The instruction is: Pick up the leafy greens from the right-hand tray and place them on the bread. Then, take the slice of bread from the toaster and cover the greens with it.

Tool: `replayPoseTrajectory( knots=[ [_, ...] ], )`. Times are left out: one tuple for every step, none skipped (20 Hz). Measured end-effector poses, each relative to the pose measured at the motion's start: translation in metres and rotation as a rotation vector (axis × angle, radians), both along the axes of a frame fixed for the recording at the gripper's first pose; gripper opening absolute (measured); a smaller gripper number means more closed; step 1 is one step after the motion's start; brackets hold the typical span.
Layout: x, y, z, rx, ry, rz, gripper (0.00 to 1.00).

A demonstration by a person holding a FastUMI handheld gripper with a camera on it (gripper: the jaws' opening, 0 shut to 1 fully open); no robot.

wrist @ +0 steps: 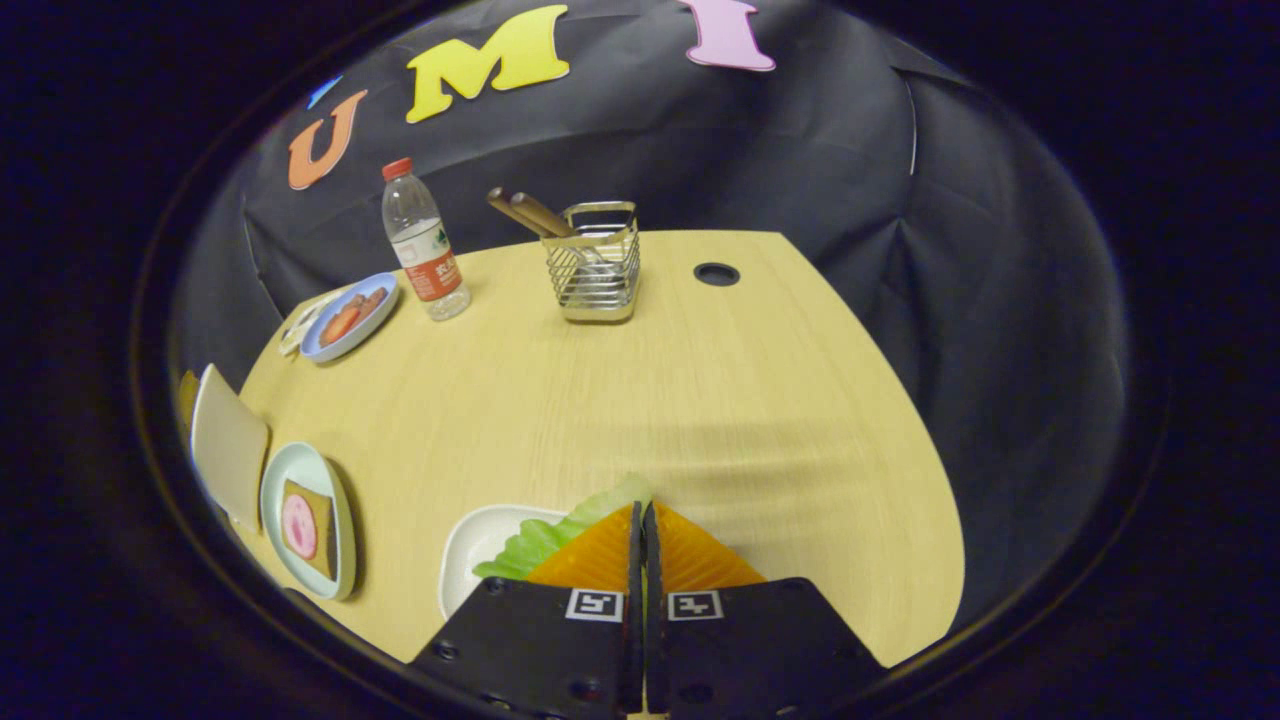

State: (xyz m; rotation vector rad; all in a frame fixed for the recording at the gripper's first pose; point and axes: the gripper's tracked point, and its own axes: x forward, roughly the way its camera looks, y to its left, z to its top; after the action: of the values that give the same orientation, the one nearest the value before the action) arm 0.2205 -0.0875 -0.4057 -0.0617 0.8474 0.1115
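Wooden table (700, 400), jaws gripping greens (560, 530)

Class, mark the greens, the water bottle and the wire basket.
greens (545, 540), gripper view, leaf beside the shut fingers
water bottle (425, 245), gripper view, its body
wire basket (595, 270), gripper view, front wall

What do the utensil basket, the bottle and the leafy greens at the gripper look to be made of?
Utensil basket: shiny metal wire, going by the open grid and bright glints. Bottle: clear plastic, see-through with a red cap. Leafy greens: evenly coloured with a slight sheen, possibly a plastic or rubber prop; they lie at the closed gripper, over the white tray.
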Motion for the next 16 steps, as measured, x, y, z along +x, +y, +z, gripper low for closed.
replayPoseTrajectory(
  knots=[
    [-0.004, 0.0, 0.004, -0.003, -0.006, -0.005, 0.02],
    [-0.007, 0.0, 0.01, -0.007, -0.016, -0.008, 0.02],
    [-0.011, 0.002, 0.018, -0.003, -0.026, -0.01, 0.02],
    [-0.017, 0.005, 0.027, 0.003, -0.038, -0.015, 0.02],
    [-0.023, 0.007, 0.037, 0.007, -0.05, -0.021, 0.02],
    [-0.029, 0.011, 0.047, 0.015, -0.063, -0.024, 0.02],
    [-0.035, 0.014, 0.057, 0.014, -0.08, -0.029, 0.02],
    [-0.043, 0.02, 0.065, 0.018, -0.092, -0.03, 0.02],
    [-0.049, 0.026, 0.075, 0.022, -0.104, -0.033, 0.02],
    [-0.057, 0.032, 0.084, 0.025, -0.118, -0.037, 0.02],
    [-0.063, 0.038, 0.093, 0.025, -0.131, -0.04, 0.02],
    [-0.069, 0.045, 0.102, 0.02, -0.147, -0.043, 0.02],
    [-0.077, 0.052, 0.108, 0.017, -0.16, -0.044, 0.02],
    [-0.085, 0.061, 0.116, 0.018, -0.169, -0.041, 0.02],
    [-0.092, 0.071, 0.121, 0.016, -0.175, -0.037, 0.02],
    [-0.099, 0.081, 0.125, 0.012, -0.178, -0.034, 0.02]
  ],
)
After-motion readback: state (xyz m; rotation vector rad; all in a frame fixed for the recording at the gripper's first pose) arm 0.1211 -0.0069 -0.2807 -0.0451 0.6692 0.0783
